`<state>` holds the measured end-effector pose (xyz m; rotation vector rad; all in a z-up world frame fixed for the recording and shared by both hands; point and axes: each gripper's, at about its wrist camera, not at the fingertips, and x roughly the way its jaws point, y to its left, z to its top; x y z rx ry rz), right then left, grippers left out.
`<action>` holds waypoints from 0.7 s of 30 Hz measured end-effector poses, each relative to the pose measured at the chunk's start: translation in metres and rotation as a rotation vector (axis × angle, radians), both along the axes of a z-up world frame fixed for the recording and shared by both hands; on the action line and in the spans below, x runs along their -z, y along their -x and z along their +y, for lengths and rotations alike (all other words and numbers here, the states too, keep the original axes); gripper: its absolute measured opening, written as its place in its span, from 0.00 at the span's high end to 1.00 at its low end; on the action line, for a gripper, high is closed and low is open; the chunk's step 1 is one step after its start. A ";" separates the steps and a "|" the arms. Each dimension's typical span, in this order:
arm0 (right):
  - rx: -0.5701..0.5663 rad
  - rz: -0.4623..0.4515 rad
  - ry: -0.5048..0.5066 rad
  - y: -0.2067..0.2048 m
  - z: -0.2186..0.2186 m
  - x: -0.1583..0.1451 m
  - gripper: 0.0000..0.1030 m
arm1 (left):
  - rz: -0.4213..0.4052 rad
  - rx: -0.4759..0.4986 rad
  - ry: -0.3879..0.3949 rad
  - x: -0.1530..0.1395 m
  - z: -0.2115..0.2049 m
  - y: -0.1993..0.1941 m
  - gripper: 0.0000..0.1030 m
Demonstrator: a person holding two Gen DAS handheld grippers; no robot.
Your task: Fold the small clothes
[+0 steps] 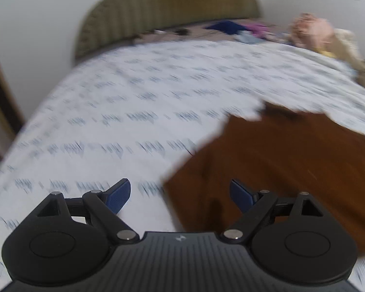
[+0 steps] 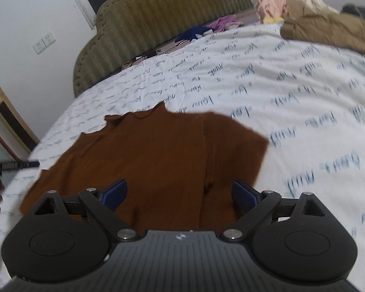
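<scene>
A rust-brown knit top (image 2: 158,155) lies flat on the bed, its scalloped collar toward the headboard. In the right wrist view it fills the middle; my right gripper (image 2: 180,196) is open and empty just above its near part. In the blurred left wrist view the top (image 1: 280,165) lies at the right, its left edge between my fingers; my left gripper (image 1: 180,194) is open and empty over that edge and the sheet. The left gripper's tip (image 2: 19,164) shows at the far left of the right wrist view.
The white bedsheet with blue script (image 2: 292,92) covers the bed. An olive ribbed headboard (image 2: 143,24) stands at the back. A pile of pink, cream and tan clothes (image 2: 304,12) lies back right; dark blue and purple garments (image 2: 206,29) lie near the headboard.
</scene>
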<state>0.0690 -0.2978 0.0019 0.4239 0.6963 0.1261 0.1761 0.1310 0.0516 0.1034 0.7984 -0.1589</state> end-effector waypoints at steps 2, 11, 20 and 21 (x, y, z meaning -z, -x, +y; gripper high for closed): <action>-0.017 -0.002 -0.075 0.012 -0.006 0.001 0.12 | 0.036 0.050 0.057 0.006 0.005 0.015 0.14; -0.126 0.025 -0.291 0.051 -0.001 0.013 0.37 | 0.179 0.110 0.303 0.035 0.033 0.038 0.78; -0.026 0.016 -0.084 0.065 0.015 0.000 0.92 | 0.100 0.147 0.242 0.013 0.032 0.072 0.95; -0.013 0.002 -0.045 0.069 0.014 -0.007 0.92 | 0.094 0.159 0.218 0.013 0.031 0.076 0.95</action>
